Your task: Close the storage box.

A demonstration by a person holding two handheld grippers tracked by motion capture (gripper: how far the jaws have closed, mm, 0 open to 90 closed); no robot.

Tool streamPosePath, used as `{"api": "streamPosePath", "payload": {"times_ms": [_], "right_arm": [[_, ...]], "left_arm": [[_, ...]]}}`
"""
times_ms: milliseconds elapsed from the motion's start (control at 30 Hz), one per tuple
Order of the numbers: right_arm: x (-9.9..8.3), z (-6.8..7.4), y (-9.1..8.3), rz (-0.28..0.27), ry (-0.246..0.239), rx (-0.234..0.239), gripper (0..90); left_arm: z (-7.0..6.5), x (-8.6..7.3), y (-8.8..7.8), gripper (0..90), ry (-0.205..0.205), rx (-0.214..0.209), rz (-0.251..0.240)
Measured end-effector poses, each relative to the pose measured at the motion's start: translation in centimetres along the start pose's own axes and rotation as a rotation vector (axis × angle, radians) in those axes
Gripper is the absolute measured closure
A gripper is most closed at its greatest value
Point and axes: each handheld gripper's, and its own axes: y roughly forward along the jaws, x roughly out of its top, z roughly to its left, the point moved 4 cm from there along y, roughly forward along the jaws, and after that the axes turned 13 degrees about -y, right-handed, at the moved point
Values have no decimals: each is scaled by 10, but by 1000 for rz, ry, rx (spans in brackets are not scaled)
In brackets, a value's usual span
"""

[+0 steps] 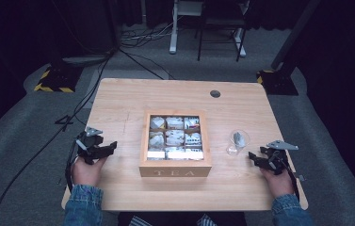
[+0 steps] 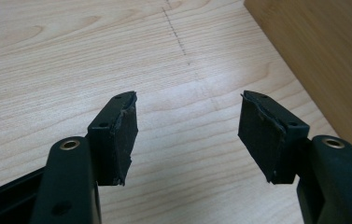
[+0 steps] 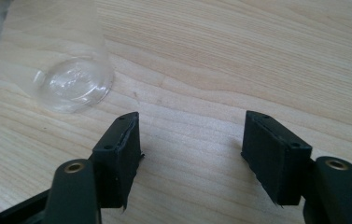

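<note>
A wooden tea box (image 1: 175, 170) marked TEA stands open at the table's middle, its compartments holding several white tea bags (image 1: 174, 123). To its right stands a clear plastic cup (image 1: 237, 141) with a tea bag inside; its base (image 3: 73, 84) appears at the upper left of the right gripper view. My left gripper (image 1: 100, 149) rests at the table's left edge, open, nothing between its fingers (image 2: 117, 135). The box's side wall (image 2: 323, 56) is at the right of the left gripper view. My right gripper (image 1: 259, 160) sits just right of the cup, open and empty, with its fingers (image 3: 120, 154) apart.
The wooden table (image 1: 118, 99) has a round cable hole (image 1: 215, 93) near its far edge. Cables (image 1: 38, 146) trail over the grey floor at the left. A chair and a desk leg (image 1: 173, 28) stand beyond the table. Bare tabletop lies on either side of the box.
</note>
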Motion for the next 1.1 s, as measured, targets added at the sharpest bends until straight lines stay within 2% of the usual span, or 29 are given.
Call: {"api": "streamPosePath", "payload": {"times_ms": [67, 167, 333, 500, 733, 900, 1000, 1100], "right_arm": [[0, 0, 0, 0, -2, 1, 370], [0, 0, 0, 0, -3, 4, 367], [0, -1, 1, 1, -3, 5, 363], [0, -1, 1, 1, -3, 5, 363], [0, -1, 1, 1, -3, 5, 363], [0, -1, 1, 1, -3, 4, 363], [0, -1, 1, 1, -4, 4, 363], [0, -1, 1, 1, -4, 4, 363]], "left_arm": [[1, 0, 1, 380, -6, 2, -5], [1, 0, 4, 380, 10, 8, -14], [4, -4, 13, 376, 6, 16, 34], [6, -5, 17, 373, 13, 27, 45], [10, -9, 27, 358, 10, 36, 92], [13, -13, 29, 343, 29, 30, 53], [13, -17, 33, 254, 88, 14, 2], [13, -17, 34, 240, 89, 7, 5]]}}
